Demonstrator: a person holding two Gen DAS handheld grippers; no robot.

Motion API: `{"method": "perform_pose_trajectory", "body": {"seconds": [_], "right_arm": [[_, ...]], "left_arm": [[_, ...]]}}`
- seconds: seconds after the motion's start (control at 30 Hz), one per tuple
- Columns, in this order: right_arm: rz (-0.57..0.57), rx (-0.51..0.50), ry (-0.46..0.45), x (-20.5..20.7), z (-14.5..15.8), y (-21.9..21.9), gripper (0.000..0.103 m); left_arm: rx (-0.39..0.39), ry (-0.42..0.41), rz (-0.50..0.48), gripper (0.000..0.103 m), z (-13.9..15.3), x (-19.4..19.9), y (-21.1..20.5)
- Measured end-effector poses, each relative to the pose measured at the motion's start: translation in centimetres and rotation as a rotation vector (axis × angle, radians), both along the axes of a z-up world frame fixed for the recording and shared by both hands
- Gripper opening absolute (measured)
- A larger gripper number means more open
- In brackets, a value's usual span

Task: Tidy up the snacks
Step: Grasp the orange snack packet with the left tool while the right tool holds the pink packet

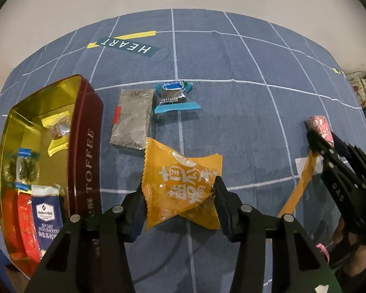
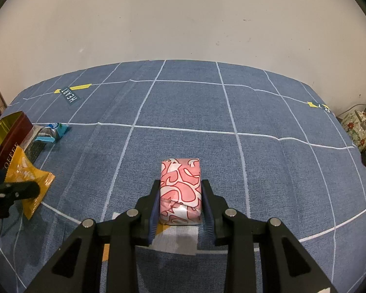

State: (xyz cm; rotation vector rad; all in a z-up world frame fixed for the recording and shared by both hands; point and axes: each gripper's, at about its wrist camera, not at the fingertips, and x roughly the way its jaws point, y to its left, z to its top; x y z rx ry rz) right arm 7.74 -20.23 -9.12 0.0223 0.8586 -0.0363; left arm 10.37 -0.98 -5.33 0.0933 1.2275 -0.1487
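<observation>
My left gripper [image 1: 180,195] is shut on an orange snack packet [image 1: 180,183] and holds it just right of the open maroon toffee tin [image 1: 85,131]. The tin holds several snacks, among them a blue cracker pack [image 1: 47,217] and red packets [image 1: 24,222]. My right gripper [image 2: 180,202] is shut on a pink-and-white patterned packet [image 2: 180,185] over the blue cloth; it also shows in the left wrist view [image 1: 319,128]. A grey packet [image 1: 133,117] and a blue-ended wrapped snack [image 1: 174,95] lie on the cloth beside the tin.
The blue gridded cloth [image 2: 268,112] covers the table up to a pale wall. A floral teapot [image 2: 356,127] and clutter stand off the right edge. The left gripper and orange packet show at the left of the right wrist view [image 2: 26,178].
</observation>
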Motion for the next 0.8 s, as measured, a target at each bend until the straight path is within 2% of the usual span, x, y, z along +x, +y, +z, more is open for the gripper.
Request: {"method": "perform_pose_trajectory", "body": {"seconds": [0.5,0.8], "right_arm": [[0.000,-0.004,0.001,0.1,0.0,0.0,0.032],[0.000,-0.005,0.001,0.1,0.0,-0.1,0.032]], "left_arm": [[-0.021,-0.097,-0.012,0.046,4.7,-1.2,0.6],[-0.025,-0.140,0.060,0.046,6.7,-0.5,4.4]]}}
